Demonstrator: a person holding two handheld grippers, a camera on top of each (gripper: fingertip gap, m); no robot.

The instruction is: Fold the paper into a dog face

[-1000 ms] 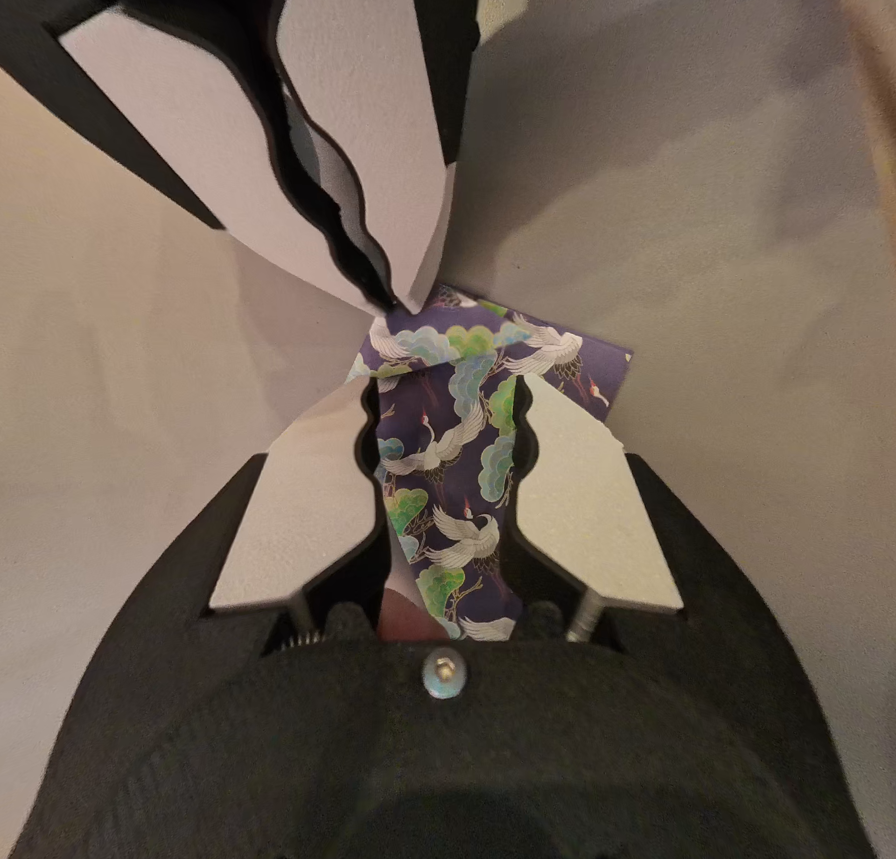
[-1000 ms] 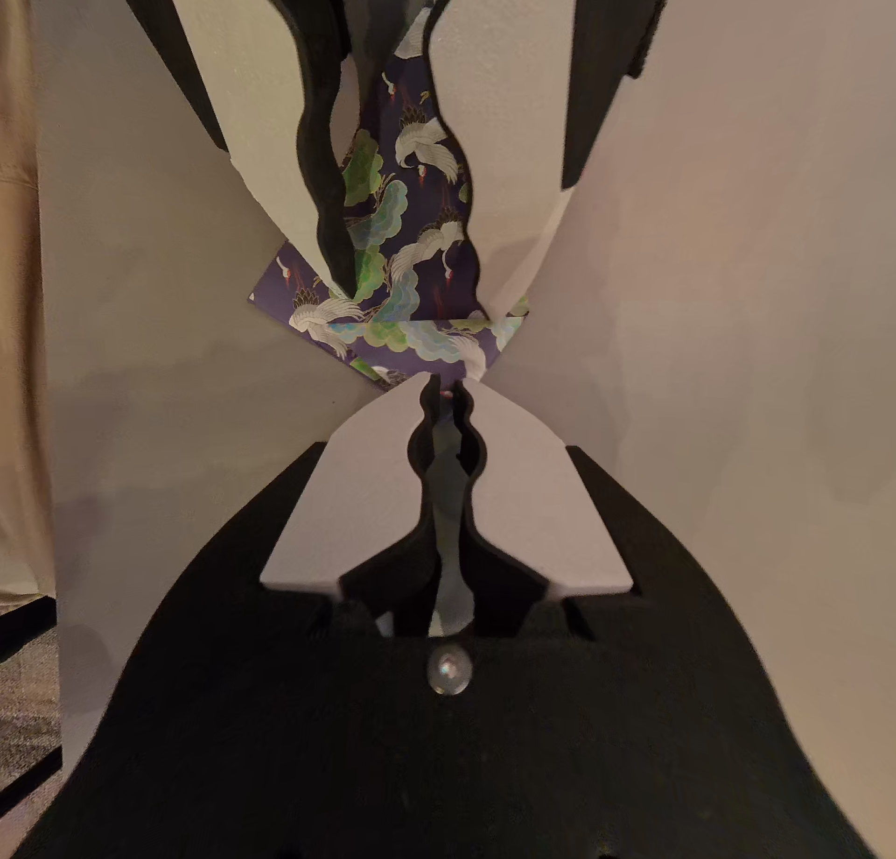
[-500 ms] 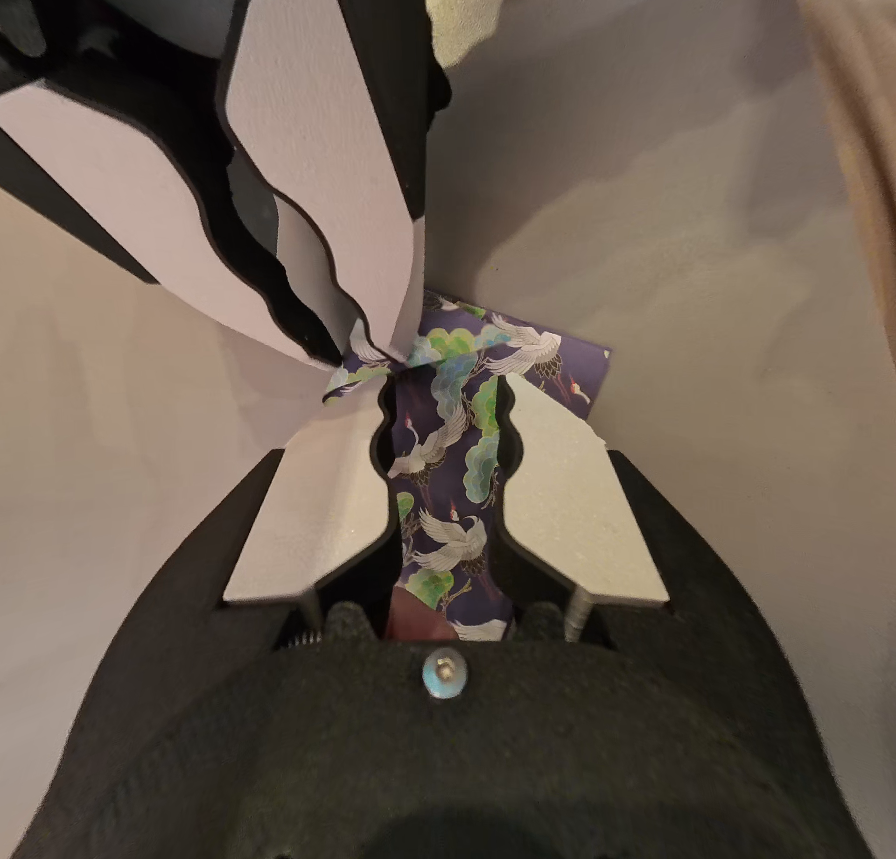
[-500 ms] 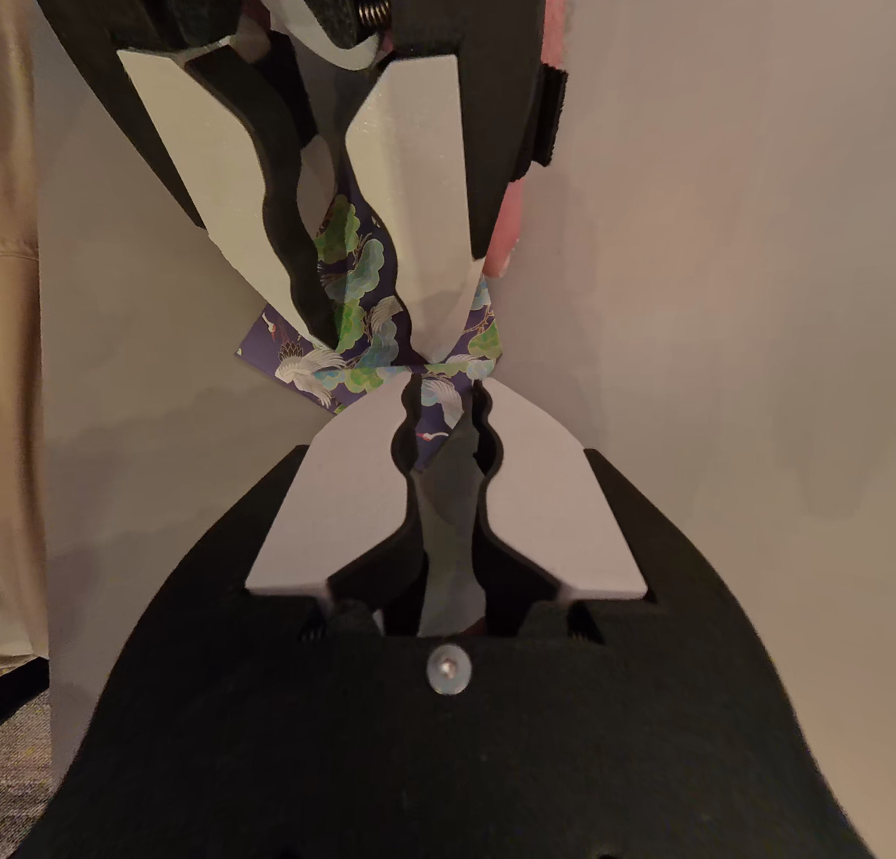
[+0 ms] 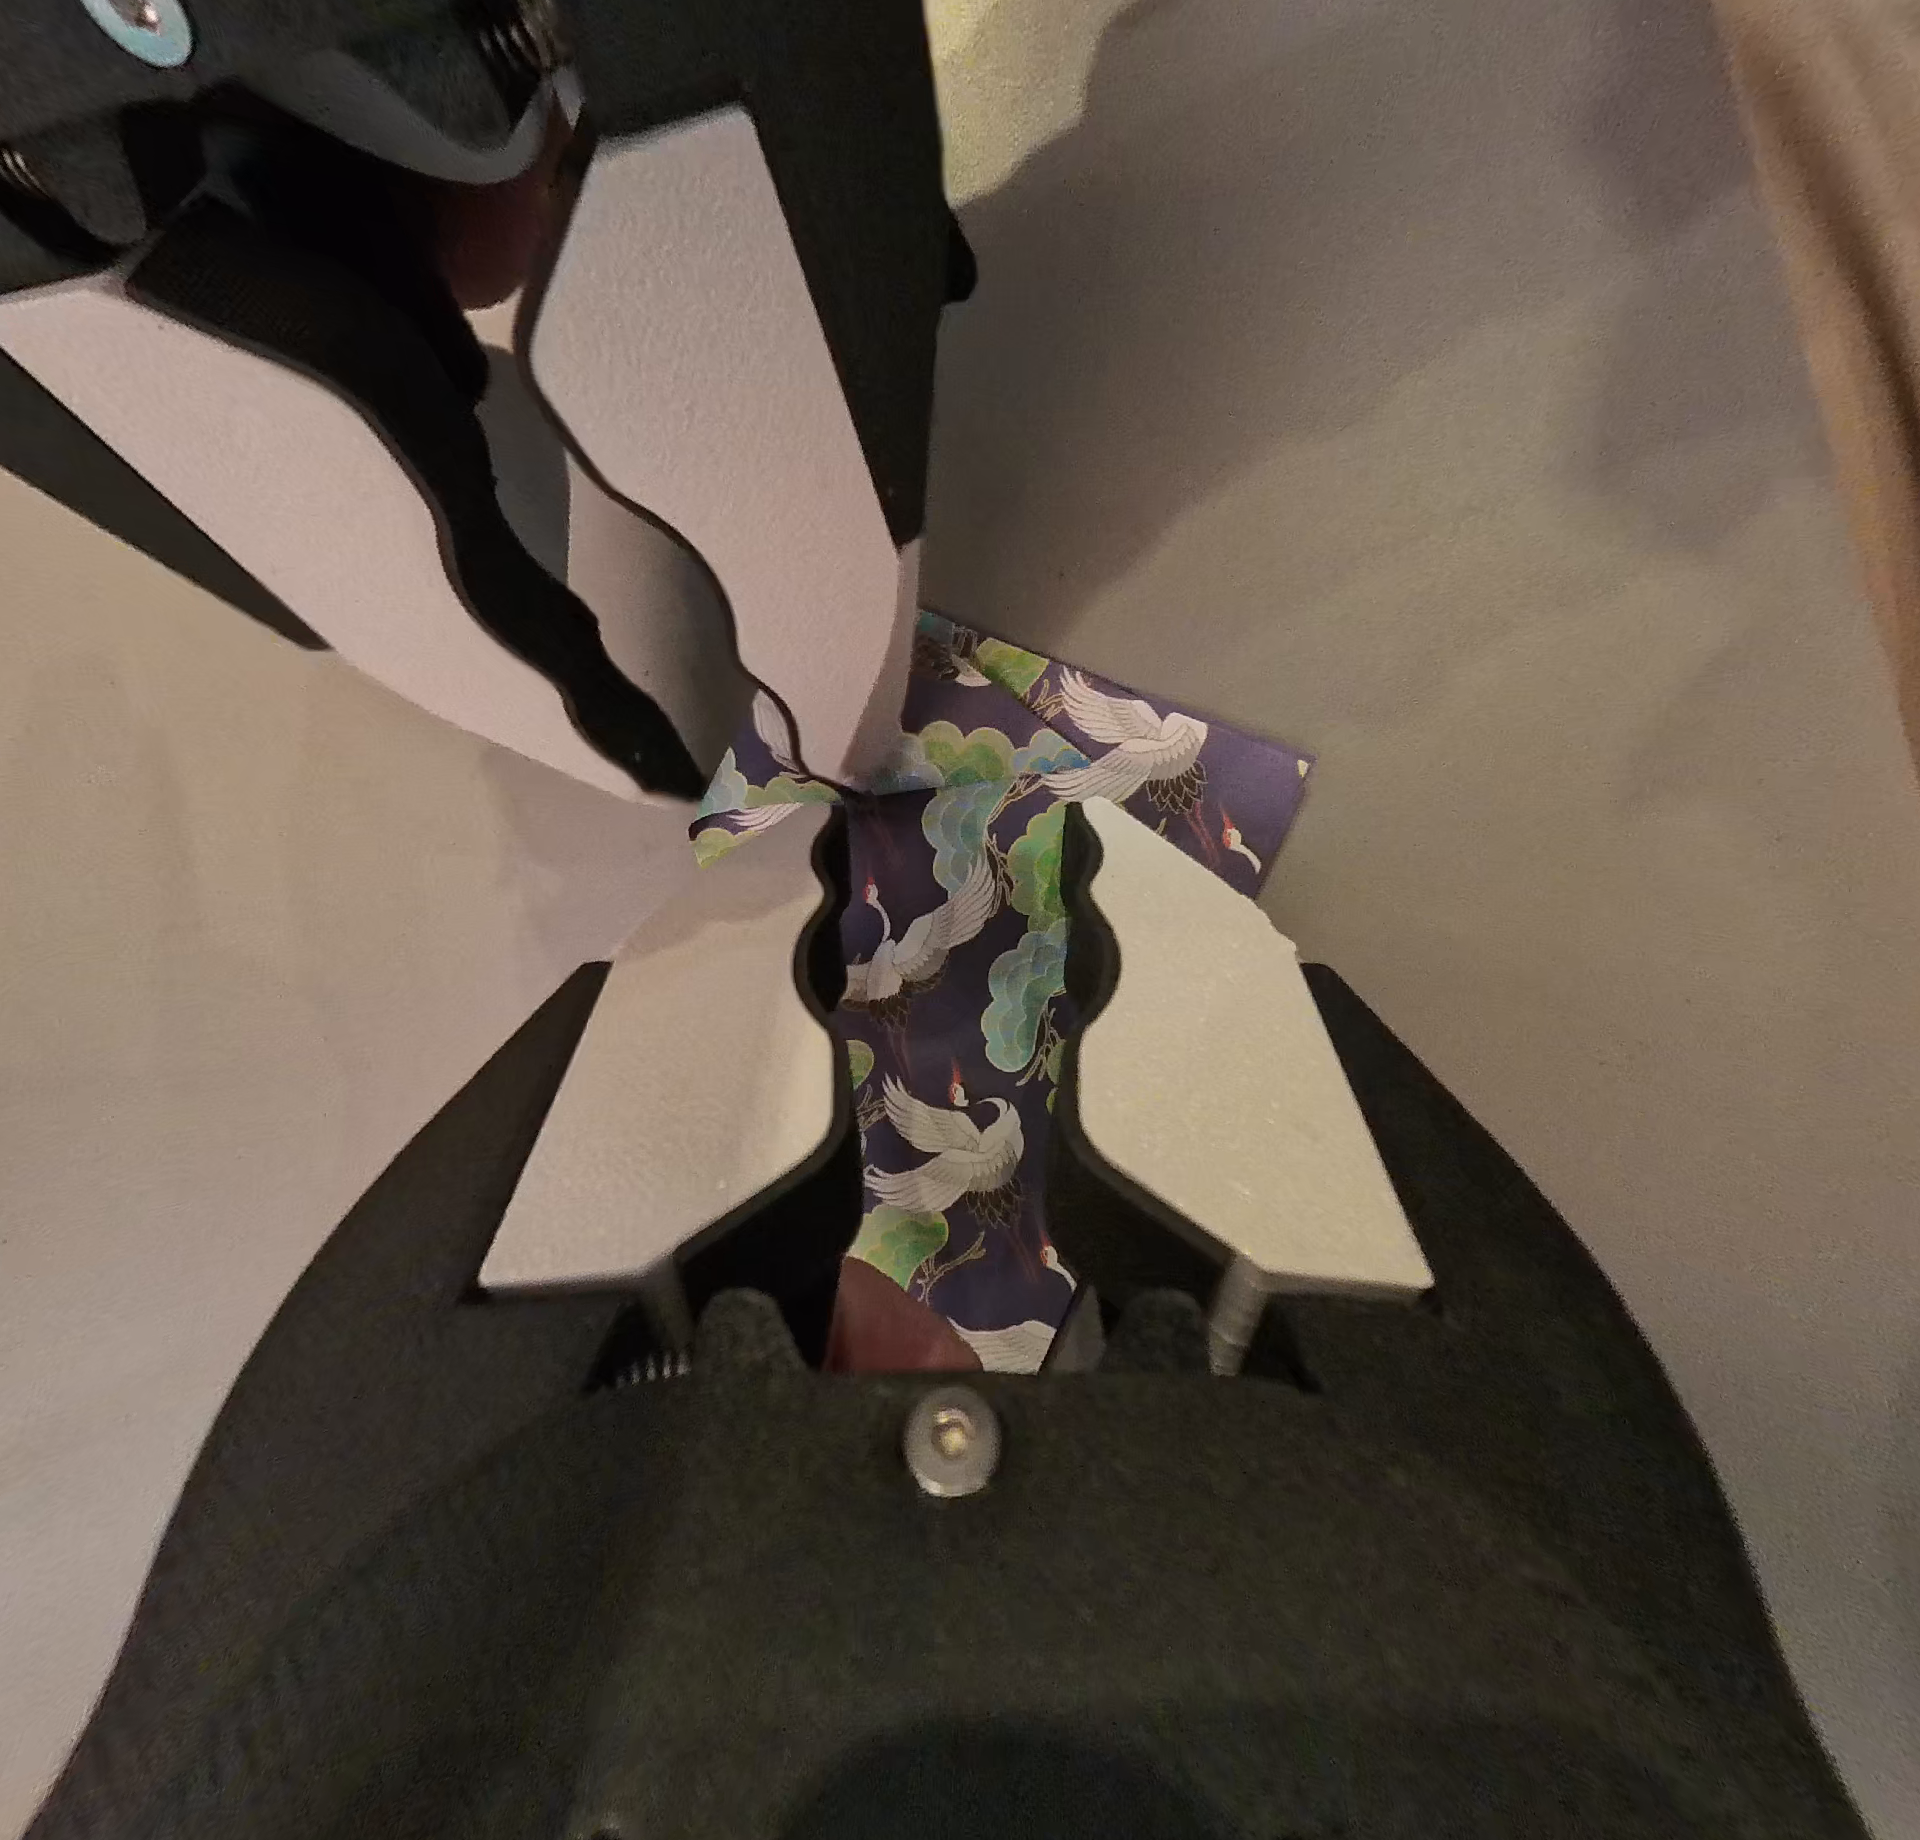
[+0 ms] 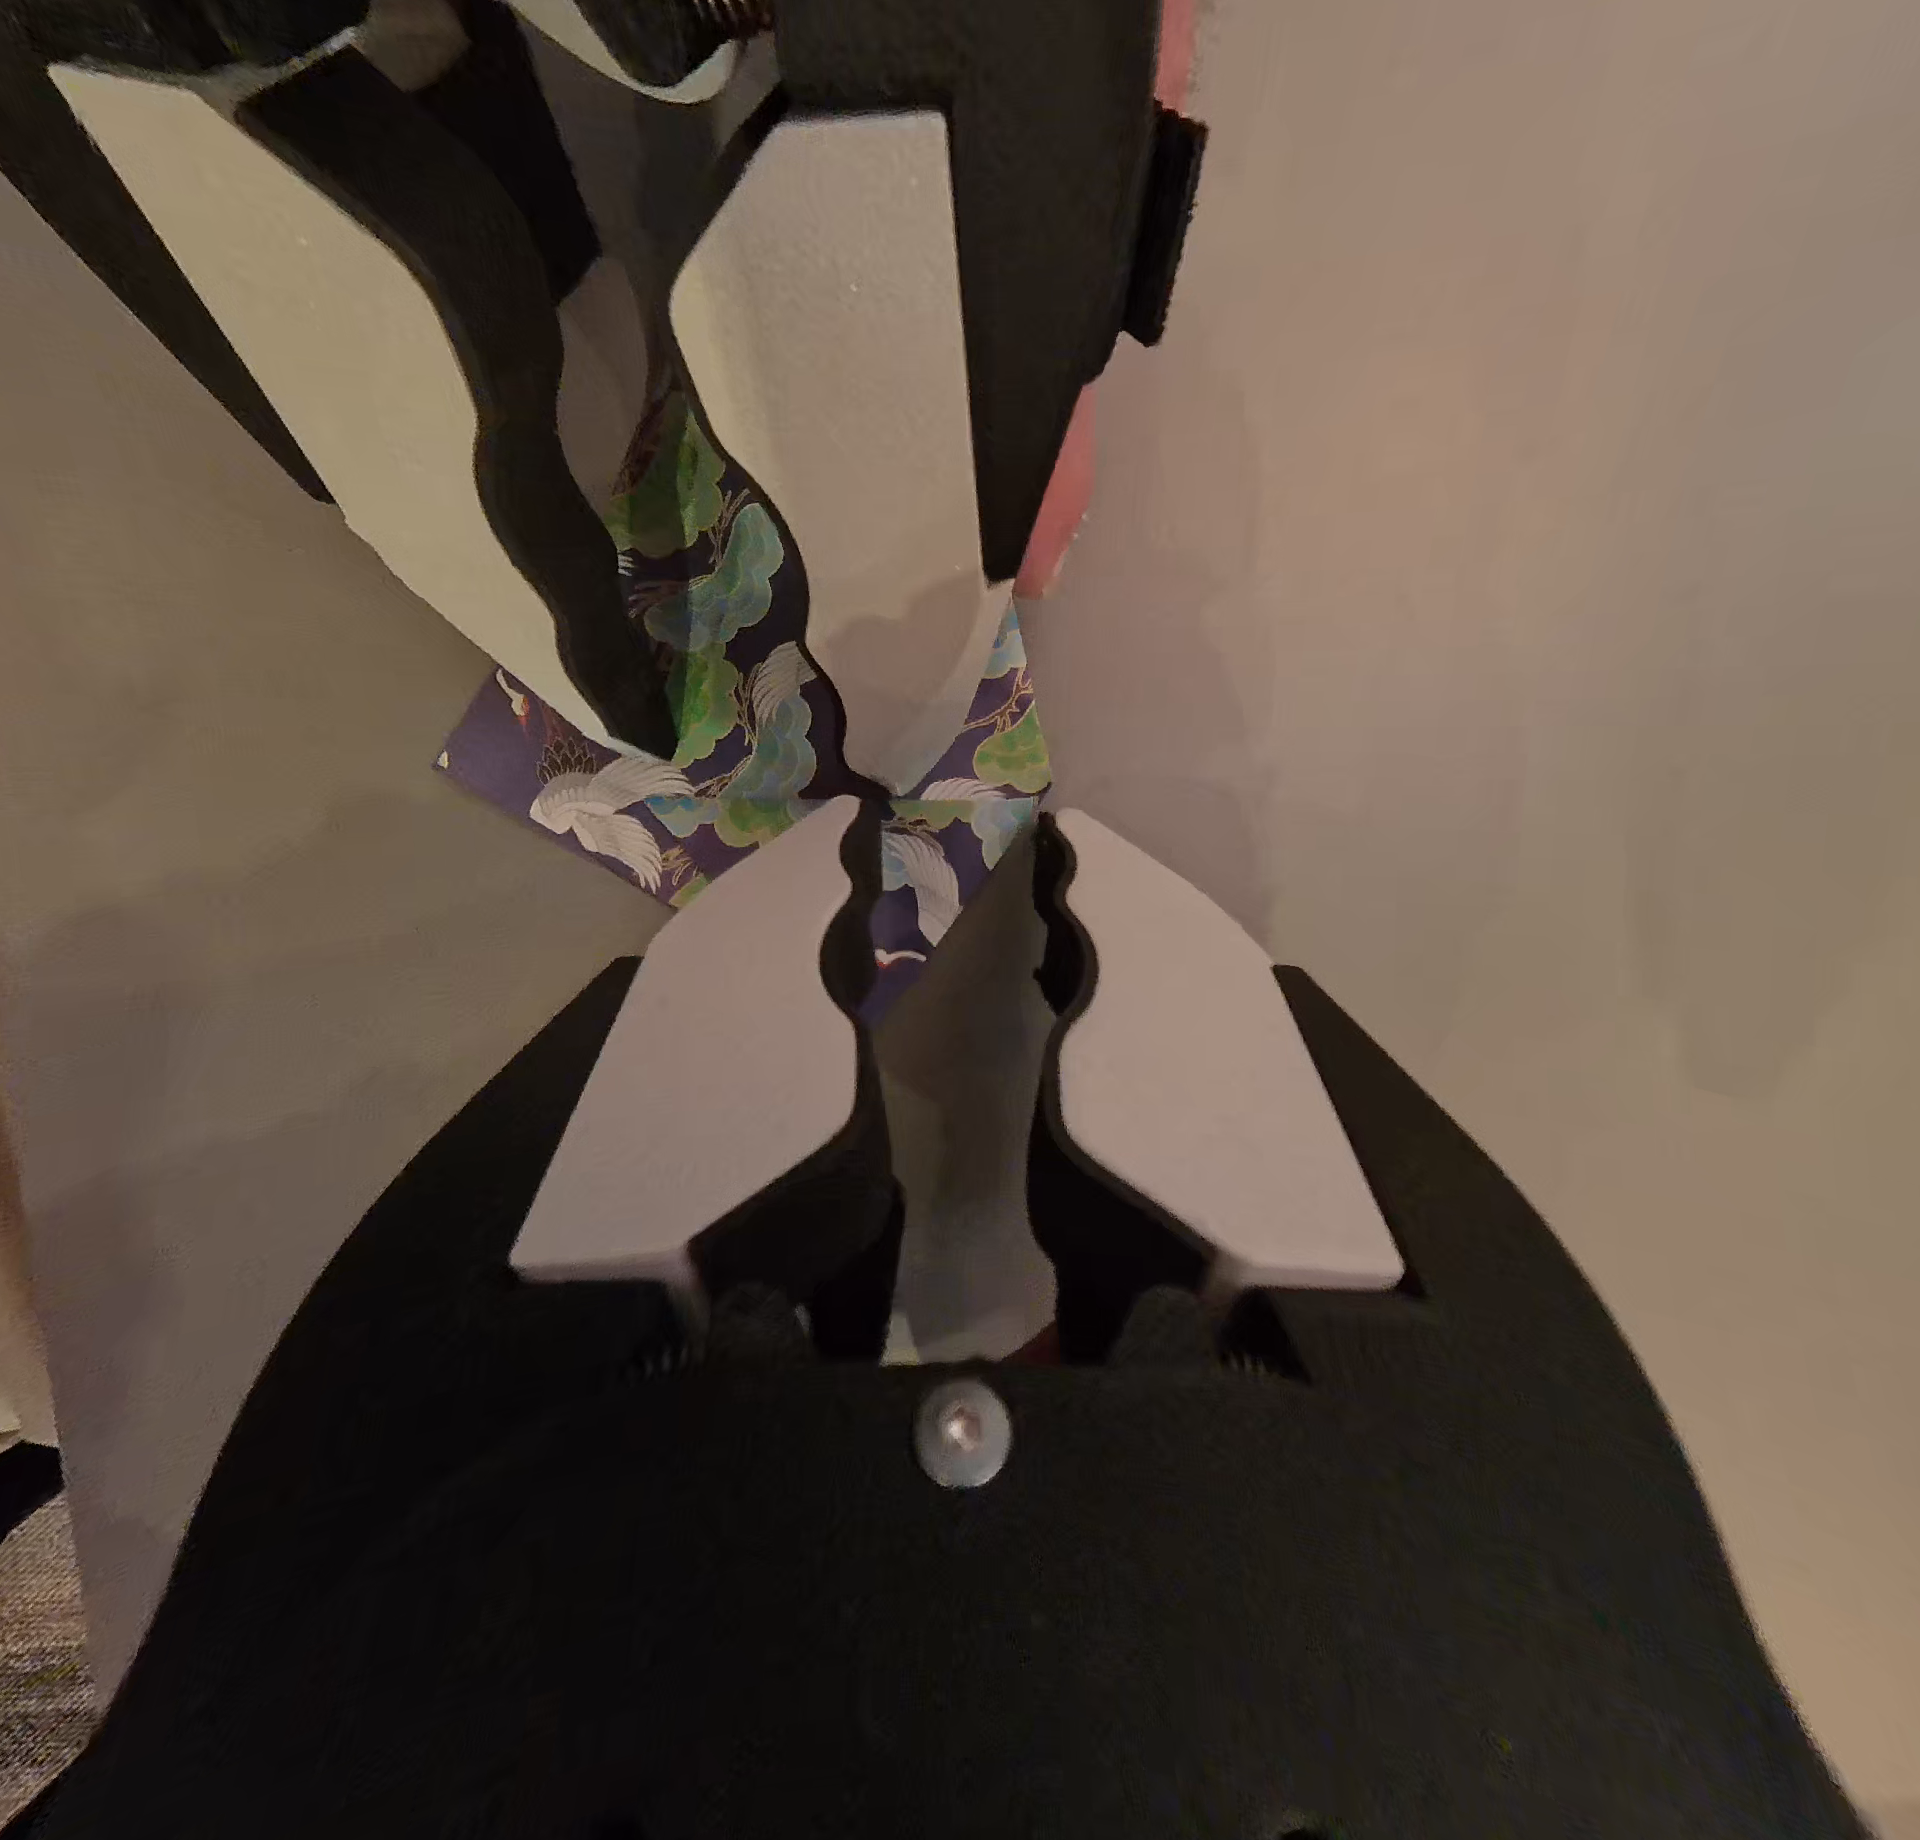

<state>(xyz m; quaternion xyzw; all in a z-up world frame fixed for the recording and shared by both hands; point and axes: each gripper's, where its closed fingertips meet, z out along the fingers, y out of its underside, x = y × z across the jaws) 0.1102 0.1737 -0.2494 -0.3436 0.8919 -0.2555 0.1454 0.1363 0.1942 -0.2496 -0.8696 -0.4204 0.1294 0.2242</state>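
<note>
1. The paper [image 5: 961, 969] — dark blue, printed with white cranes and green clouds — lies flat on a pale table [image 5: 1455, 543], already folded, with one corner reaching out beyond the left gripper's fingers.
2. The left gripper [image 5: 951, 824] stands over the sheet with its jaws parted to a middling gap; the paper shows between them, lying beneath, not pinched. It looks to be pressing or steadying the sheet, though contact with it cannot be made out.
3. The right gripper [image 6: 951, 824] comes in from the opposite side, its tips nearly meeting those of the left. Its jaws are parted too, and a small folded flap of the paper lies in the gap near the tips. Whether a tip bears down on it is hidden.
4. Judged from this, the step in hand is creasing a small flap at the point where both sets of tips meet — an ear or the nose, which one is unclear.
5. The next move calls for a firm press along the fold while the other gripper keeps the sheet from sliding.
6. The left wrist view shows the long body of the paper running back towards its camera; the right wrist view shows instead the small flap and a pink strip [image 6: 1070, 481] behind the left gripper.
</note>
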